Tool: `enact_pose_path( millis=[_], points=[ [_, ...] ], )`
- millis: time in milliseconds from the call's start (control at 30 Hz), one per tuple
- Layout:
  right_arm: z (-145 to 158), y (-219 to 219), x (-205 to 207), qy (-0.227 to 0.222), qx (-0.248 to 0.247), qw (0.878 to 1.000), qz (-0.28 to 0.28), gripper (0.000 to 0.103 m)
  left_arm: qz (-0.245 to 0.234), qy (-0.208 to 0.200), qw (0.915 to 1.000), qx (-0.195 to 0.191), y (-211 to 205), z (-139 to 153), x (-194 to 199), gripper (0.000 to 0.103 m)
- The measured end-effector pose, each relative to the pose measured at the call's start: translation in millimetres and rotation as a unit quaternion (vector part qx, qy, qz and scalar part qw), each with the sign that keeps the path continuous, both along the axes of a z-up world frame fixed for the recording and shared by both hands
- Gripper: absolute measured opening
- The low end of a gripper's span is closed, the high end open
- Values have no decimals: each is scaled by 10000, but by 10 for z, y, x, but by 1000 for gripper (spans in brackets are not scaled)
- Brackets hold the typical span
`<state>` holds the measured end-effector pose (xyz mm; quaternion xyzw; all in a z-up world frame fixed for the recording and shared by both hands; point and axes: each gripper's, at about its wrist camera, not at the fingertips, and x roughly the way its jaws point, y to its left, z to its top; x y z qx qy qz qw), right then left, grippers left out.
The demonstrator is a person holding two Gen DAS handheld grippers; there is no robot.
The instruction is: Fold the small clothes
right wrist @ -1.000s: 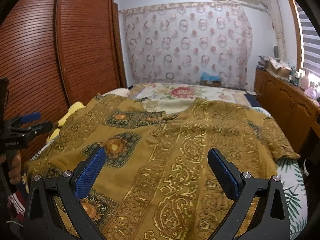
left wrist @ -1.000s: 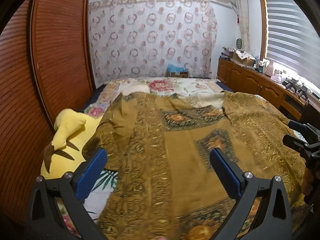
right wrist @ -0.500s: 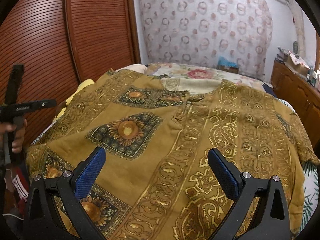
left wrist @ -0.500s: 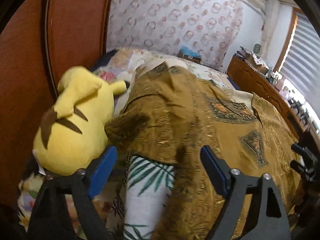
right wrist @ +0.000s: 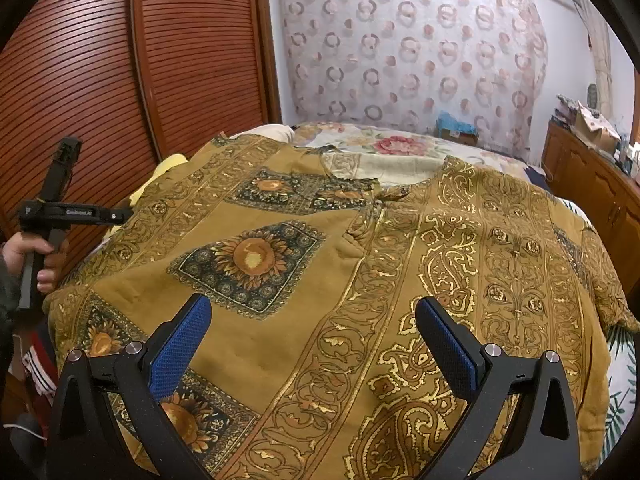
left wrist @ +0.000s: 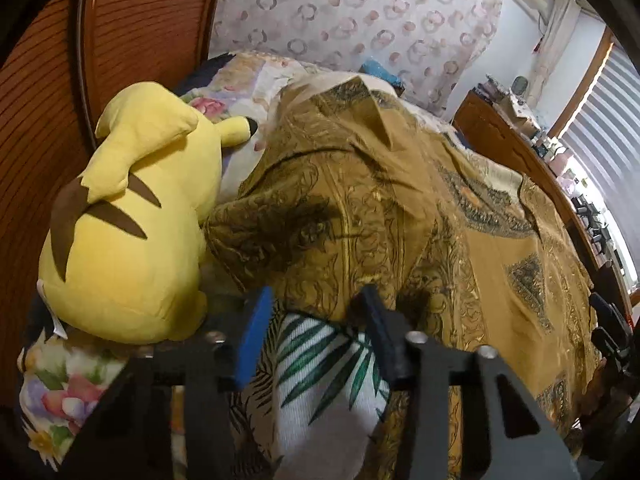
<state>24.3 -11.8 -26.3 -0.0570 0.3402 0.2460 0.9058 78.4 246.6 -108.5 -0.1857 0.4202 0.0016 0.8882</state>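
Shirt [right wrist: 360, 280] lies collar-away; left claw [left wrist: 312, 312] half-closed at its sleeve, right claw [right wrist: 312, 332] spread.

black two-finger grippers with blue pads

the right gripper [right wrist: 312, 344] has a black angular frame, silver screws and textured blue pads [right wrist: 180, 344]; the left gripper [left wrist: 316, 328] matches. bare skin shows on the left hand [right wrist: 28, 256], with white lettering on its tool.

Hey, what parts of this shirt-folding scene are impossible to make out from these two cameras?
- Left wrist view: whether the left claw touches the gold patterned shirt; the hem dips between its fingers.
- Right wrist view: the shirt's near hem, cut off by the frame and the right claw.
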Motion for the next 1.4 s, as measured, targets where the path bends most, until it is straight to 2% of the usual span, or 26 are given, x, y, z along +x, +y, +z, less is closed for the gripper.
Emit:
enact_pose_path(
  millis=[33, 133, 267, 367, 500, 667, 833, 867, 1000, 1133, 1267, 1400],
  points=[
    [0, 1, -1, -1, -5, 10000, -4, 103, -3, -14, 10000, 40, 0, 14, 4, 22],
    [-1, -4, 1, -5, -6, 10000, -13, 103, -35, -105, 9991, 401, -48, 79, 0, 2],
    [-12, -40, 37, 8, -24, 10000, -47, 103, -90, -314, 9969, 712, -124, 238, -20, 0],
    [-4, -86, 63, 11, 22, 10000, -94, 103, -57, -459, 9955, 829, -148, 381, -12, 0],
    [30, -138, 74, -59, 18, 9999, -129, 103, -260, -771, 9928, 881, -324, 680, 72, 0],
    [92, -280, 131, -116, 81, 9995, -297, 103, -820, -1088, 9845, 1108, -830, 1013, 263, 0],
    [138, -431, 132, -152, 135, 9987, -470, 103, -1377, -1141, 9767, 1183, -1358, 1100, 311, 0],
    [138, -468, 129, -146, 153, 9985, -499, 103, -1388, -1128, 9762, 1227, -1420, 1104, 300, 1],
    [114, -549, 126, -91, 193, 9982, -556, 103, -1507, -1198, 9763, 994, -1461, 1147, 199, 19],
    [89, -569, 127, -59, 172, 9982, -563, 103, -1277, -1282, 9760, 1214, -1317, 1205, 55, 31],
    [83, -551, 121, -43, 202, 9983, -538, 103, -830, -929, 9837, 1294, -999, 1045, 67, 35],
    [66, -493, 106, -38, 189, 9987, -468, 103, -542, -451, 9908, 1153, -751, 728, 130, 37]
  ],
)
